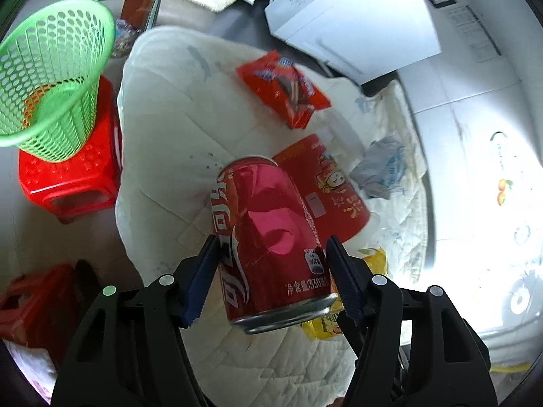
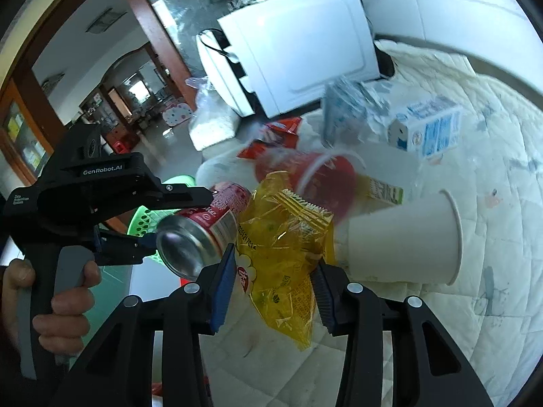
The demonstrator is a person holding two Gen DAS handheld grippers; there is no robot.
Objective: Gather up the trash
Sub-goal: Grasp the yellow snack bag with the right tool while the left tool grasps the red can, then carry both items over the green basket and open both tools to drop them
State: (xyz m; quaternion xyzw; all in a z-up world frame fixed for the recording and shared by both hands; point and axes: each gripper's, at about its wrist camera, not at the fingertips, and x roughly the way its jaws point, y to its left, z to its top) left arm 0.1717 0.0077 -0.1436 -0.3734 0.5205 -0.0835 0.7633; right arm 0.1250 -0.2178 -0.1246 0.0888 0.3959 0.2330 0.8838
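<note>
A red cola can (image 1: 268,237) sits between the blue pads of my left gripper (image 1: 271,247), which is shut on its sides. The right wrist view shows the same can (image 2: 207,224) lifted off the quilt in the left gripper (image 2: 181,220), a person's hand (image 2: 64,291) on the handle. My right gripper (image 2: 275,271) is shut on a crumpled yellow snack wrapper (image 2: 281,247). A green mesh basket (image 1: 51,84) stands on a red stool (image 1: 71,176) at the left.
On the white quilt (image 1: 176,118) lie a red snack wrapper (image 1: 285,88), a red paper cup (image 1: 325,183) and crumpled plastic (image 1: 380,166). A white paper cup (image 2: 407,237) lies on its side beside a milk carton (image 2: 427,129). A white appliance (image 2: 305,51) stands behind.
</note>
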